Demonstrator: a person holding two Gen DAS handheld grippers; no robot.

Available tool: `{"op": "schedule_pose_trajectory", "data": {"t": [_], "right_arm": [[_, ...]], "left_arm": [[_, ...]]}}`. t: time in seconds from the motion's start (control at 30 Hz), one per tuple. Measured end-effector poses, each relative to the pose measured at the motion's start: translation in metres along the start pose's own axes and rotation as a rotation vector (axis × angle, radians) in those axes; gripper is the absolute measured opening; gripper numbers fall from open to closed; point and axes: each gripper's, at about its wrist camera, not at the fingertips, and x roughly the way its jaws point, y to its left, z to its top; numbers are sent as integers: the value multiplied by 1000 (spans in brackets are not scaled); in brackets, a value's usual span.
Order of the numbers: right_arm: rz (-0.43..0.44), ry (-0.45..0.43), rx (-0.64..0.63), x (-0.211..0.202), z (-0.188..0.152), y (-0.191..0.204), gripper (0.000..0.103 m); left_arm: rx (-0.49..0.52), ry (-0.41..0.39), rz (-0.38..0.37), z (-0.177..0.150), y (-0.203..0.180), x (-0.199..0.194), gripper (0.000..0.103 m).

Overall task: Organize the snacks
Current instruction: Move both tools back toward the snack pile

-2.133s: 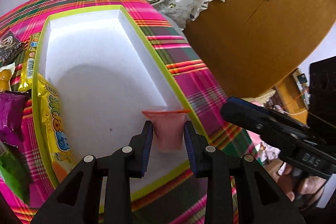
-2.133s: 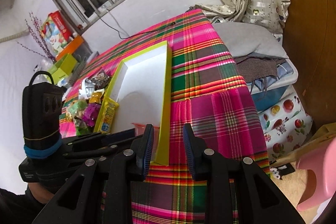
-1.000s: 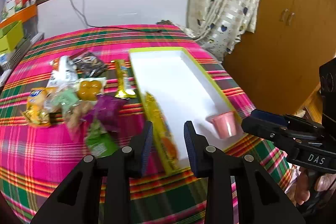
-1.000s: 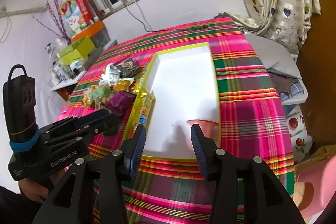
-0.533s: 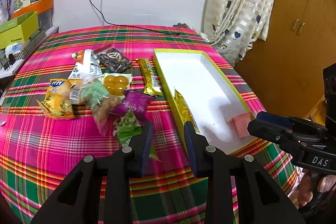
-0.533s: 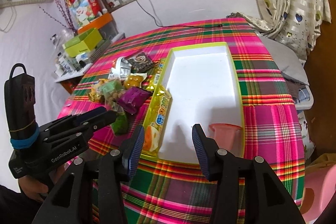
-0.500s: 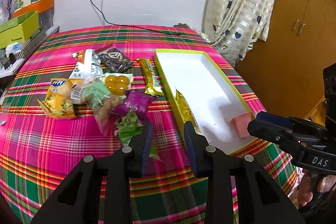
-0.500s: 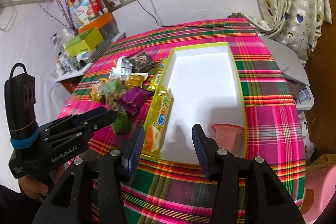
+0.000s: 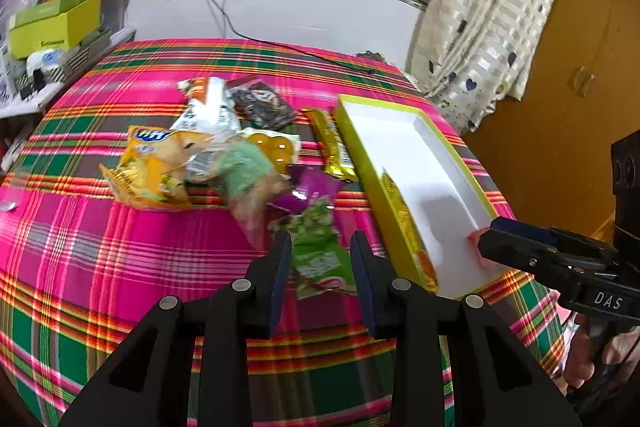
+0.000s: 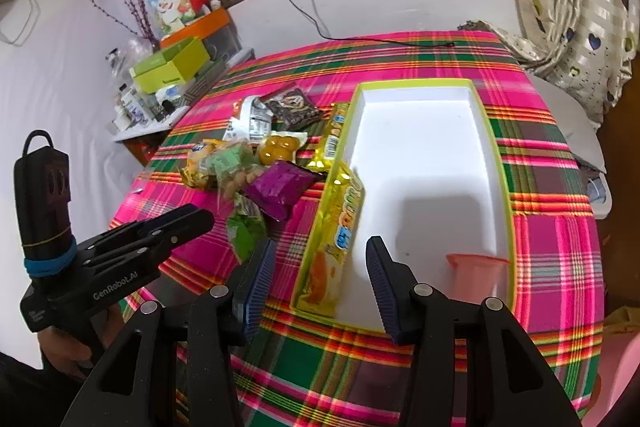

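A white box with a lime rim lies on the plaid table. Its near right corner holds a pink cup, standing free. A yellow packet leans along the box's left wall. Left of the box is a pile of snack packets: a green one, a purple one and a yellow biscuit bag. My left gripper hovers above the green packet, jaws narrow and empty. My right gripper hangs open over the box's near left end, holding nothing. In the left wrist view it hides most of the cup.
A gold bar, a dark packet and a white packet lie further back in the pile. A black cable crosses the table's far edge. A cluttered side shelf stands left, a wooden cupboard right.
The left gripper has let go of the pink cup, left it in the box, drawn back and swung left over the snack pile. The right gripper drew back too and its jaws widened.
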Motion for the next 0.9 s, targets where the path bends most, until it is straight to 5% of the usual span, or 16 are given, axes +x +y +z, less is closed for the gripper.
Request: {"op": "schedule_pose_trajectory", "data": {"t": [0.63,0.9], "right_arm": [[44,13,-95,31,24,35,46],[58,70,-202,64,37,65,46]], "left_arm": [[-114,-29,57,10,58,-2,32],[-155,-62,105,16,91,-8,47]]}}
